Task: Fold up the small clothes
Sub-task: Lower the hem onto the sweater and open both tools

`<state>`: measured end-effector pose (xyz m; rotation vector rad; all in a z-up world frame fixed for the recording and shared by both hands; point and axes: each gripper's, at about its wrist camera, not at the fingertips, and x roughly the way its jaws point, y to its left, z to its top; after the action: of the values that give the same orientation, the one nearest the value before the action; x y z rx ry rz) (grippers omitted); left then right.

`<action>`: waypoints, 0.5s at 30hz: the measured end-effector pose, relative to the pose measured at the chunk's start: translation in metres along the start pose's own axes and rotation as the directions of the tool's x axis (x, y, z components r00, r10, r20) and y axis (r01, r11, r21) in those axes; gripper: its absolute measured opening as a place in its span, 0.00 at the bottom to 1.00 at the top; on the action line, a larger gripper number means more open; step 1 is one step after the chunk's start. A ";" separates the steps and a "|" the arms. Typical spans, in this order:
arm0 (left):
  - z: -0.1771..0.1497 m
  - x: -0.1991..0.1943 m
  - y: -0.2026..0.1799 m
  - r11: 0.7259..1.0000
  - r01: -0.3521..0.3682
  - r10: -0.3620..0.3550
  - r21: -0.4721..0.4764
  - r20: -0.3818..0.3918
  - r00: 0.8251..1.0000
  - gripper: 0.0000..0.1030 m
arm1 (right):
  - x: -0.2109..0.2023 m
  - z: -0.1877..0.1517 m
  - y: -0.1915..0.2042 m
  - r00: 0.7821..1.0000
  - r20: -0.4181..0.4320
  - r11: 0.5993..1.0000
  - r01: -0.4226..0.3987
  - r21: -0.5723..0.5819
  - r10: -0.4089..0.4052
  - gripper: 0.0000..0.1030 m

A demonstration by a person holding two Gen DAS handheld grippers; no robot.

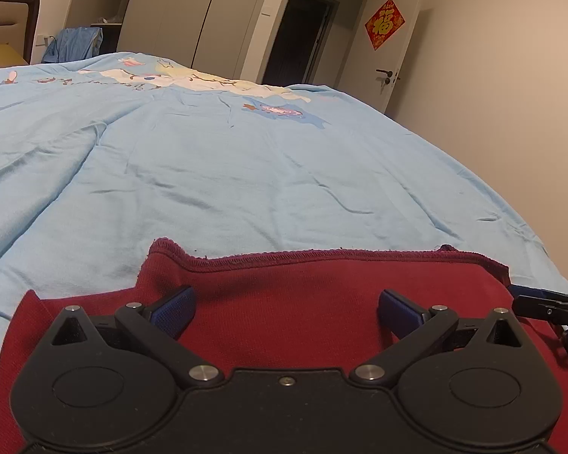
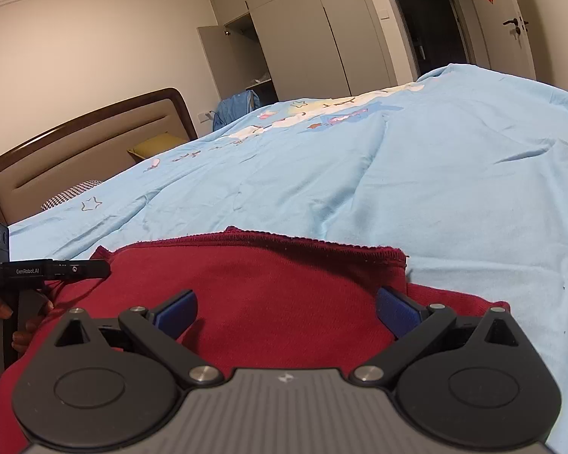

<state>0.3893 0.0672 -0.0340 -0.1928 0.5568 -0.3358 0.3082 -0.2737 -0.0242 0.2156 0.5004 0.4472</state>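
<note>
Light-blue bedspread [image 1: 246, 174] — headboard [image 2: 83, 143] behind, wardrobe [image 2: 306, 38] beyond.

**Both grippers spread wide**

The left gripper [image 1: 286, 312] holds its blue-padded fingers [image 1: 174, 310] far apart. The right gripper [image 2: 286, 312] does likewise, level beside it. A hand [image 2: 3, 325] grips the left gripper's handle.

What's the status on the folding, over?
Left gripper open, right gripper open, both over the red garment. Garment flat on blue bedspread, ungrasped. Nothing in the way.
</note>
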 end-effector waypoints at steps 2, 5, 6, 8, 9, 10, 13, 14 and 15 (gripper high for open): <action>0.000 0.000 0.000 1.000 0.000 0.000 0.000 0.001 1.000 0.99 | 0.000 0.000 0.001 1.000 0.000 1.000 0.001 -0.001 -0.001 0.99; 0.000 0.000 0.000 1.000 -0.001 0.001 0.001 0.000 1.000 0.99 | 0.000 0.000 0.001 1.000 0.001 1.000 0.000 0.000 0.000 0.99; 0.000 0.000 0.000 1.000 -0.001 0.001 0.002 0.000 1.000 0.99 | 0.000 0.000 0.001 1.000 0.001 1.000 0.000 0.000 0.000 0.99; 0.000 0.000 0.000 1.000 -0.001 0.001 0.001 0.001 1.000 0.99 | 0.001 0.001 0.001 1.000 0.003 1.000 -0.002 0.002 0.002 0.99; 0.000 0.000 0.000 1.000 -0.001 0.001 0.002 0.001 1.000 0.99 | 0.001 0.000 0.001 1.000 0.003 1.000 -0.003 0.003 0.003 0.99; -0.001 0.000 0.000 1.000 -0.002 0.002 0.002 0.001 1.000 0.99 | 0.001 0.000 0.001 1.000 0.004 1.000 -0.004 0.003 0.004 0.99; -0.001 0.000 0.000 1.000 -0.001 0.001 0.002 0.001 1.000 0.99 | 0.001 0.000 0.001 1.000 0.007 1.000 -0.006 0.005 0.006 0.99; -0.001 0.000 0.000 1.000 -0.001 0.001 0.002 0.001 1.000 0.99 | 0.001 0.000 0.000 1.000 0.008 1.000 -0.008 0.007 0.008 0.99; -0.001 0.000 0.000 1.000 -0.001 0.001 0.002 0.001 1.000 0.99 | 0.001 0.000 0.000 1.000 0.009 1.000 -0.010 0.009 0.009 0.99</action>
<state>0.3889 0.0672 -0.0345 -0.1910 0.5554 -0.3348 0.3092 -0.2732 -0.0248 0.2290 0.4928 0.4531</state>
